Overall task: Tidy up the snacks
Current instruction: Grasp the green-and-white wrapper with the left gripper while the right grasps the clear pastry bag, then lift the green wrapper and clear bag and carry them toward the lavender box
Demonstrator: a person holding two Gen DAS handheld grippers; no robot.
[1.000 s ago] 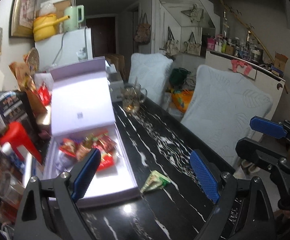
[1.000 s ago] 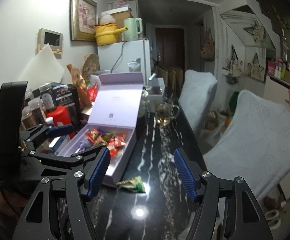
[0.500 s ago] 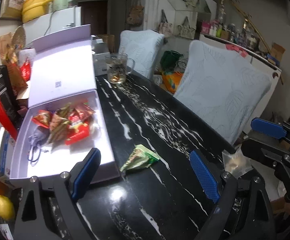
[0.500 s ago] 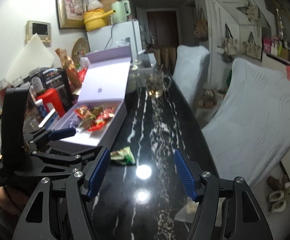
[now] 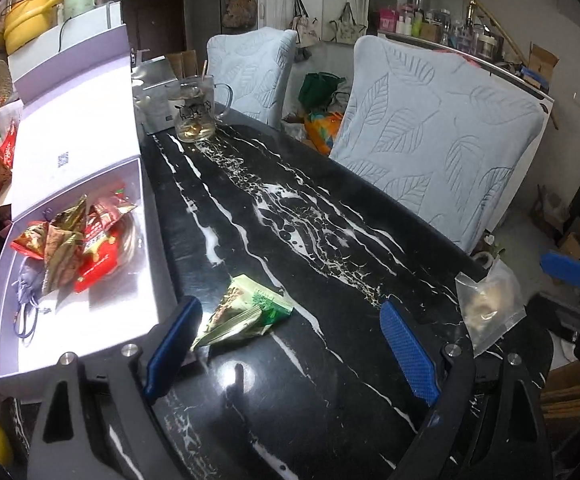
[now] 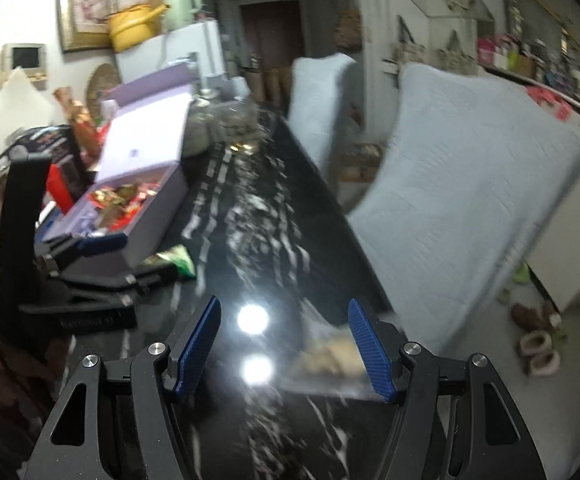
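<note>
Both open, empty: left hand-held gripper (image 5: 290,344) near green snack packet (image 5: 245,312); right hand-held gripper (image 6: 285,344) by clear pouch (image 6: 330,356). Likely light, crinkly, slippery; pinch flat edges against desk (image 5: 330,240).

Lived-in home dining area.
Black marble table (image 5: 330,240), padded chairs (image 5: 430,128), fridge (image 6: 185,48) topped with kettle (image 6: 179,4), framed picture (image 6: 83,6).

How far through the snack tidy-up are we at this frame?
Done: a pile of wrapped snacks already lies in the open lavender box. In hand: nothing; the left hand-held gripper is open near the green packet, and the right hand-held gripper is open by the clear bag. Left: both of those still lie on the black table.
</note>
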